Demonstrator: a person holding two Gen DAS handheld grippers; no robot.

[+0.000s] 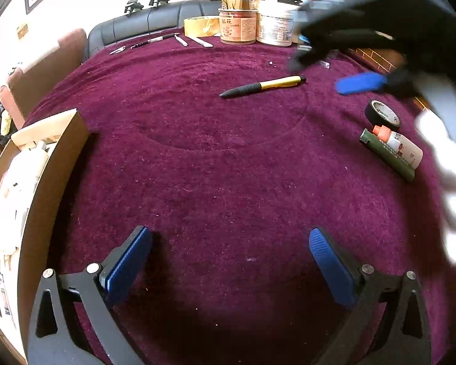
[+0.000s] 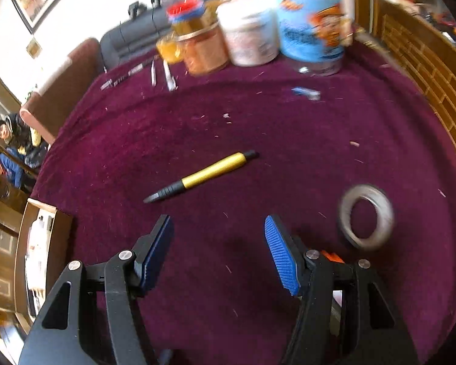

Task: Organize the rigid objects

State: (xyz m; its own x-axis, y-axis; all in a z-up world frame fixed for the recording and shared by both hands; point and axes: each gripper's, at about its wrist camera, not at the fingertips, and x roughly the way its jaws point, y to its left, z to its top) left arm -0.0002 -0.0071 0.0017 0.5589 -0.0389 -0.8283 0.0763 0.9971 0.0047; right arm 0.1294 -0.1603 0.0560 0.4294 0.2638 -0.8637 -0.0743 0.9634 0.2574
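Note:
A gold and black pen (image 1: 264, 86) lies mid-table on the purple cloth (image 1: 212, 167). At the right lie a black tape roll (image 1: 383, 114), a green lighter (image 1: 386, 155) and a small white bottle with an orange cap (image 1: 401, 146). My left gripper (image 1: 228, 243) is open wide over bare cloth, next to a cardboard box (image 1: 54, 158) with white items inside. My right gripper (image 2: 219, 243) is open and holds nothing. It hovers just short of the pen (image 2: 203, 175), with the tape roll (image 2: 366, 216) to its right. In the left wrist view, one of its blue pads (image 1: 360, 82) shows blurred under a black-gloved hand (image 1: 380, 21).
Several jars (image 1: 237, 29) and a yellow tape roll (image 1: 202, 26) stand at the table's far edge. Thin pens and blades (image 1: 155, 41) lie beside them, and a small blue-and-white item (image 2: 307, 92) is nearby. A wooden lattice rail (image 2: 425, 76) borders the right side.

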